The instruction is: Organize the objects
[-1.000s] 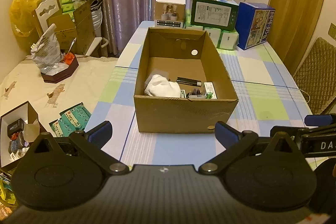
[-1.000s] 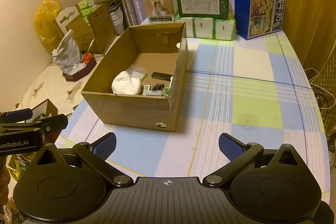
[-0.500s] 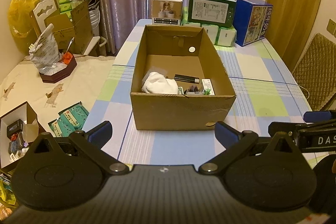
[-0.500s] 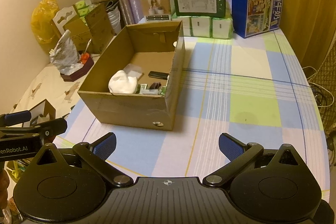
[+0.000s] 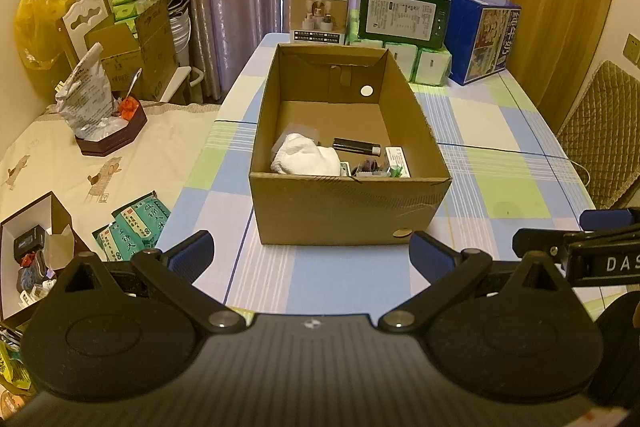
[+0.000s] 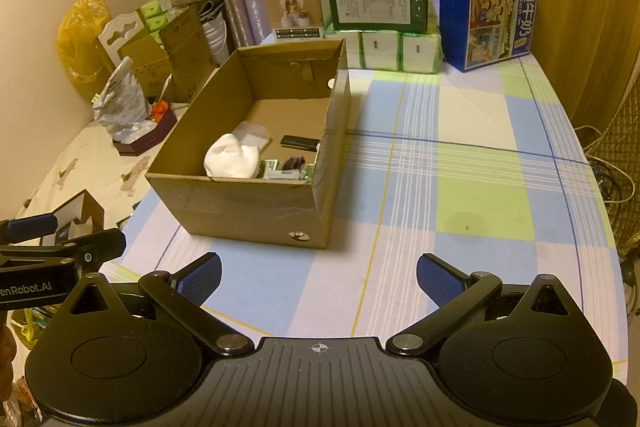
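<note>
The brown cardboard box (image 5: 348,211) sits open on the worktop (image 5: 500,195), toward its left side and in the middle from near to far. Its walls are plain, stiff card with a small round stud low on the near wall. Inside, at the near end, lies a soft white cloth (image 5: 306,159) all bunched up, a flat black lighter (image 5: 356,147) with a shiny tip, and a small white packet (image 5: 398,163) with some little bits beside it that are too small to tell. The worktop wears a smooth checked cloth in blue, green and white squares. At the far end stand a green box (image 5: 400,13), a blue box (image 5: 482,39) and a small white box (image 5: 318,15), with soft white packs under the green one. The left claw (image 5: 312,255) hangs near the box with its blue ribbed pads wide apart and nothing between them. The right claw (image 6: 318,277) is also spread wide and empty, over the bare cloth to the right of the box.
</note>
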